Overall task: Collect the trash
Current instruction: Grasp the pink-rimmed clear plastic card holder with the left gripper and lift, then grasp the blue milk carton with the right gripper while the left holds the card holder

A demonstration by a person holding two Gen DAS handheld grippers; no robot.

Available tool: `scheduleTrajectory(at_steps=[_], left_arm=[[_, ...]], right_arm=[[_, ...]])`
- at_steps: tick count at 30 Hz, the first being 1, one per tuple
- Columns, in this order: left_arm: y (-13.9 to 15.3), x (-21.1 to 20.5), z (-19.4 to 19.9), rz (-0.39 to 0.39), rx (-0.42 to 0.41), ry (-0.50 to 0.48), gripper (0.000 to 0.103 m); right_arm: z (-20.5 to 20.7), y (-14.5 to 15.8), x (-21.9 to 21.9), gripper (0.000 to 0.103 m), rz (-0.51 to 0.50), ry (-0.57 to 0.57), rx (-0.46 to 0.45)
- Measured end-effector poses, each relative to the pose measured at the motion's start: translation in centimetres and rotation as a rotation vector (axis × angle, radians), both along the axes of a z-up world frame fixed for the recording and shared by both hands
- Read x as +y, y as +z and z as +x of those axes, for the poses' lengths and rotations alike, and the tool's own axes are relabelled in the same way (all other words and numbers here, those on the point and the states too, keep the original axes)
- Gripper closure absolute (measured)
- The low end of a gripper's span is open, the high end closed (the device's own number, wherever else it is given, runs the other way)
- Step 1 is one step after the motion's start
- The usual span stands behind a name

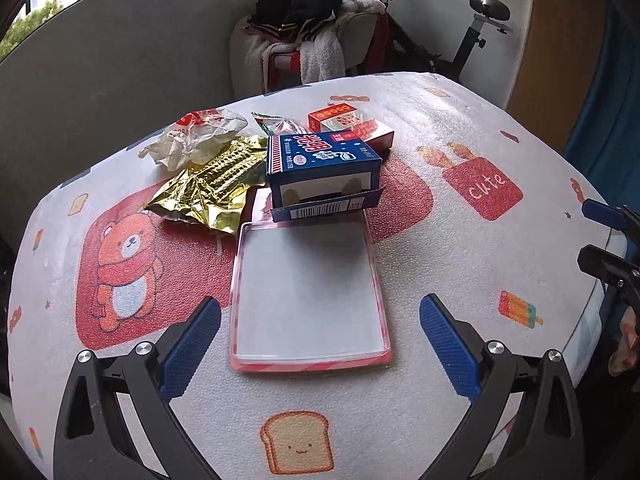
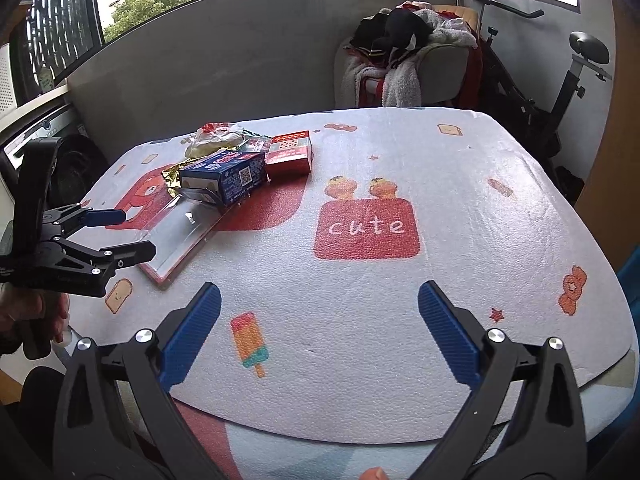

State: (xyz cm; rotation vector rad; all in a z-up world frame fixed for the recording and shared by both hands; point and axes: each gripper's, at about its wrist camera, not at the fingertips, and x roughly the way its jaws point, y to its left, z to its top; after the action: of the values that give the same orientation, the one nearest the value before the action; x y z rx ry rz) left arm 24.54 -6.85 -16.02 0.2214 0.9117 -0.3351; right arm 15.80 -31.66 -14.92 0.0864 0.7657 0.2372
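Holding nothing, pink tray; blue box apparently overlaps far rim.

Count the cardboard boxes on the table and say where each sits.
2. The blue box lies at the pink tray's far end; the red box lies just behind it. Wrappers might hide more.

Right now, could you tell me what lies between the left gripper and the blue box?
In the left wrist view, only the shallow pink-rimmed tray lies between the left gripper and the blue box; the box's open flap overlaps the tray's far edge.
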Motion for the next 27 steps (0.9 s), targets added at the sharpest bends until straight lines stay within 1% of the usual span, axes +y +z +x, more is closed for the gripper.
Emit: scheduleTrajectory(at_steps=[4, 9, 10, 11, 12, 13, 18, 20, 23, 26, 27], left_arm=[[-1.2, -0.6, 1.8, 0.034, 0.03, 0.02, 0.006], [-2.3, -0.5, 3.1, 0.053, 0.065, 0.052, 0.006], [-2.6, -0.3, 3.3, 0.05, 0.079, 0.054, 0.006], [-2.6, 0.0, 3.4, 0.022, 0.084, 0.057, 0.012], [-2.5, 0.3, 3.4, -0.002, 0.094, 0.065, 0.013], [-2.4, 0.6, 3.3, -0.002, 0.094, 0.075, 0.013], [-2.0, 1.6, 0.9, -0.037, 0.104, 0.063, 0.013], [-1.6, 2.2, -0.4, -0.061, 0.108, 0.06, 0.013], [-0.8, 3.4, -2.4, -0.078, 0.089, 0.066, 0.013], [-0.4, 4.5, -3.8, -0.104, 0.098, 0.077, 0.013], [-0.2, 4.9, -4.3, -0.113, 0.103, 0.075, 0.013]], right_arm=[[0.3, -0.2, -0.4, 0.006, 0.013, -0.002, 0.004], [0.7, -0.6, -0.5, 0.006, 0.022, 0.002, 0.015], [0.7, -0.7, -0.5, 0.006, 0.024, 0.004, 0.019], [0.8, -0.8, -0.5, 0.006, 0.027, 0.006, 0.024], [0.8, -0.9, -0.4, 0.006, 0.031, 0.008, 0.03], [0.9, -0.9, -0.4, 0.006, 0.037, 0.01, 0.036], [1.8, -0.1, 0.6, 0.006, 0.055, 0.029, 0.042], [2.8, 0.8, 1.6, 0.006, 0.065, 0.042, 0.044], [4.9, 2.1, 4.0, 0.006, 0.084, 0.076, 0.055], [7.9, 2.6, 7.1, 0.006, 0.087, 0.091, 0.114], [8.9, 2.7, 8.1, 0.006, 0.108, 0.097, 0.136]])
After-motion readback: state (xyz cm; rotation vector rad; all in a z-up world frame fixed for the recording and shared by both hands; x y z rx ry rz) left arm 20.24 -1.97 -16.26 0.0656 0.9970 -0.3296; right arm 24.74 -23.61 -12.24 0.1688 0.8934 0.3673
